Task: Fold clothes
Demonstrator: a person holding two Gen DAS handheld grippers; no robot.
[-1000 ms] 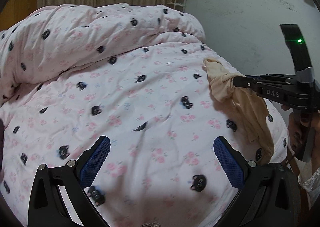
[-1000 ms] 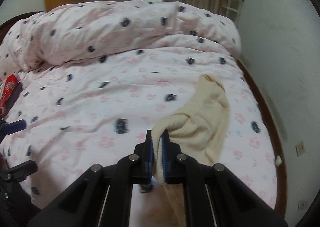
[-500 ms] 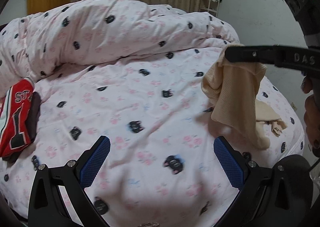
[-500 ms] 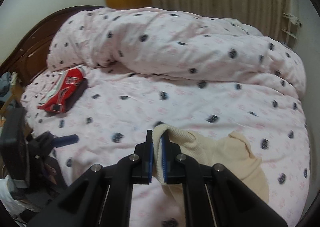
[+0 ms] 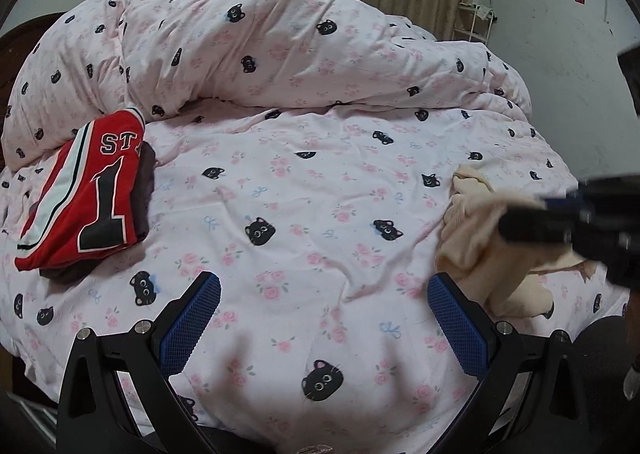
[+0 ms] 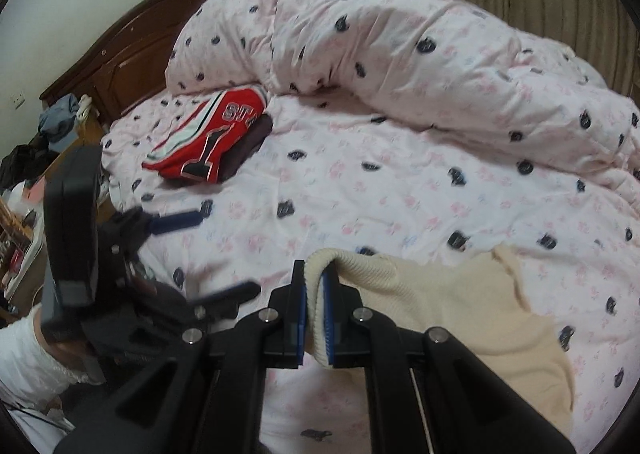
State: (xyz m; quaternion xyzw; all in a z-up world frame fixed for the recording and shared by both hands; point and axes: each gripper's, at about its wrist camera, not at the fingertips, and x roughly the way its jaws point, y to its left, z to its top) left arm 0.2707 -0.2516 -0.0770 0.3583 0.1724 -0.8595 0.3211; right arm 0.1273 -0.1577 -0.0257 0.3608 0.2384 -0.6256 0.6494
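A cream knit garment (image 6: 460, 302) lies on the pink cat-print bedsheet (image 6: 360, 190) near the bed's front right. My right gripper (image 6: 316, 294) is shut on its ribbed edge, lifting that edge a little. In the left wrist view the same cream garment (image 5: 476, 238) sits at the right, partly hidden behind the blurred right gripper (image 5: 504, 228). My left gripper (image 5: 320, 314) is open over bare sheet, nothing between its blue pads (image 5: 192, 318). In the right wrist view the left gripper (image 6: 192, 250) shows at the left, held by a hand in a white sleeve.
A folded red jersey (image 5: 80, 198) lies on a dark garment at the left of the bed. A bunched pink duvet (image 5: 280, 46) fills the back. A wooden headboard (image 6: 120, 58) and cluttered nightstand (image 6: 48, 134) stand at the left; curtains and a wall behind.
Both views have swung left, bringing the red jersey into sight. The right gripper, still shut on the cream garment, has lowered and dragged it toward the bed's middle front. The left gripper stays open.
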